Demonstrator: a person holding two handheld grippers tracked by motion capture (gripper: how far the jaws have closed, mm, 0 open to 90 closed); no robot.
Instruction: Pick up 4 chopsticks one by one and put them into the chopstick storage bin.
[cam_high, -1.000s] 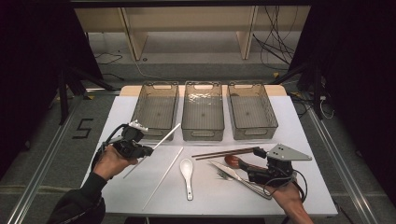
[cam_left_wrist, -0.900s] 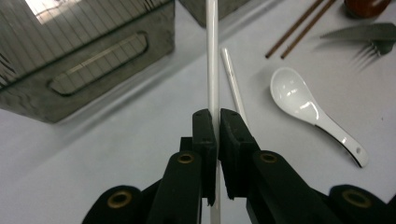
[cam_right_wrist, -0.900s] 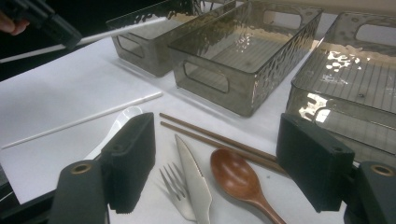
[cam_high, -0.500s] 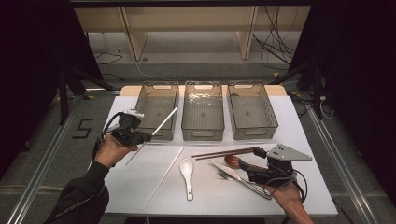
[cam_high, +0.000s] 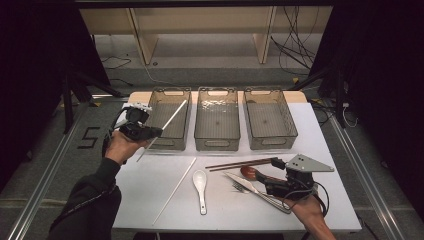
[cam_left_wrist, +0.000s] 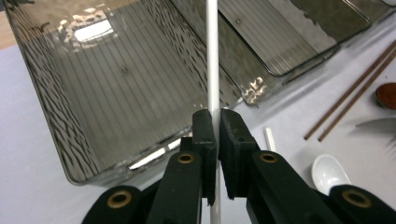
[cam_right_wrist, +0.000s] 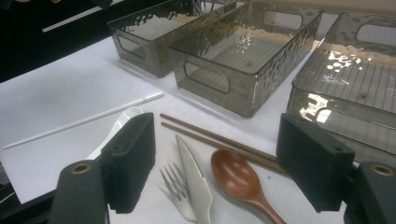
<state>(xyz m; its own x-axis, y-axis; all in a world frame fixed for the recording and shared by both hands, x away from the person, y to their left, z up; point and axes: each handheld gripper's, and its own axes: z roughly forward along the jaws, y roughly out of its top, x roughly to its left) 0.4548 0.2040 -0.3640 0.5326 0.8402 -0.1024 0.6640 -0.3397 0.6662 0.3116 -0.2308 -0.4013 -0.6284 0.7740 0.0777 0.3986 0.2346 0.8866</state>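
A: High view. What is noted since a second ago?

B: The white chopstick (cam_high: 167, 121) has been lifted off the table (cam_high: 150, 185) by the left gripper (cam_high: 150, 132) and carried toward twelve o'clock; its tip now lies over the left bin (cam_high: 170, 120). The right gripper (cam_high: 260, 175) has not moved.

A: Left gripper view?

B: The jaws are clamped narrow on the chopstick (cam_left_wrist: 212, 70), which is pointed into the bin (cam_left_wrist: 56, 121). Release appears to be next.

A: Right gripper view?

B: The jaws are held wide, with nothing gripped, above the fork (cam_right_wrist: 180, 191), knife (cam_right_wrist: 196, 177) and wooden spoon (cam_right_wrist: 238, 179). The second white chopstick (cam_right_wrist: 84, 120) lies at ten o'clock.
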